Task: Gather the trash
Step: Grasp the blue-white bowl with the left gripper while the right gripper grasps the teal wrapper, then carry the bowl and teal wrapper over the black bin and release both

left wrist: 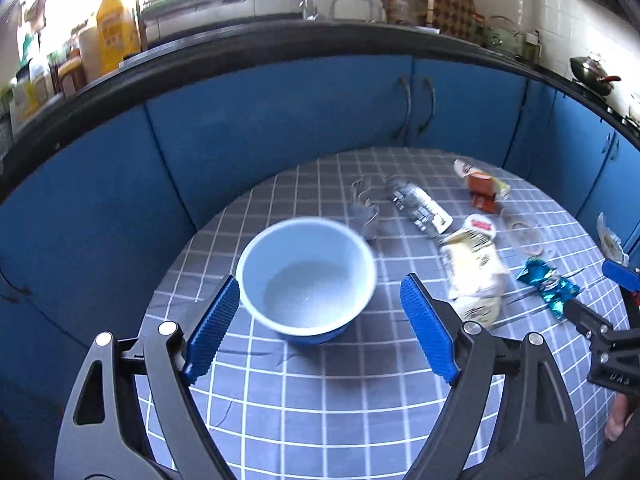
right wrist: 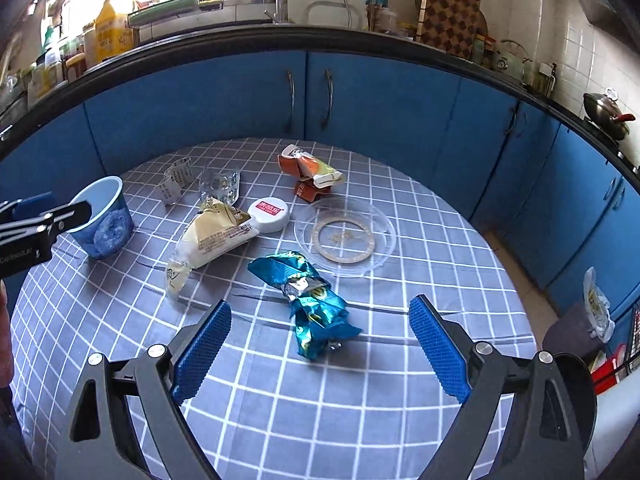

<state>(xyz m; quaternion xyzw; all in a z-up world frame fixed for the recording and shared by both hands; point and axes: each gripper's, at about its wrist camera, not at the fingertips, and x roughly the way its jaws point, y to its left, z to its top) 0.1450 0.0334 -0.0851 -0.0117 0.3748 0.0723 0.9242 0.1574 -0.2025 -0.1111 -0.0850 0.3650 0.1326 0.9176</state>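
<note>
A blue paper cup (left wrist: 306, 280) with a white inside stands on the round checked table (left wrist: 320, 392). My left gripper (left wrist: 320, 312) is open, its blue pads on either side of the cup's near rim, apart from it. The cup also shows at the left in the right wrist view (right wrist: 105, 220). My right gripper (right wrist: 320, 336) is open, its pads flanking a crumpled teal foil wrapper (right wrist: 316, 304). A cream wrapper (right wrist: 212, 236), a white lid (right wrist: 269, 213), an orange carton (right wrist: 310, 174) and a clear plastic plate (right wrist: 344, 236) lie beyond.
A crushed clear bottle (right wrist: 220, 186) and a small clear cup (right wrist: 174, 180) lie at the table's far left. Blue cabinets (right wrist: 360, 96) curve behind the table. A dark bin with a bag (right wrist: 580, 328) stands on the floor at the right.
</note>
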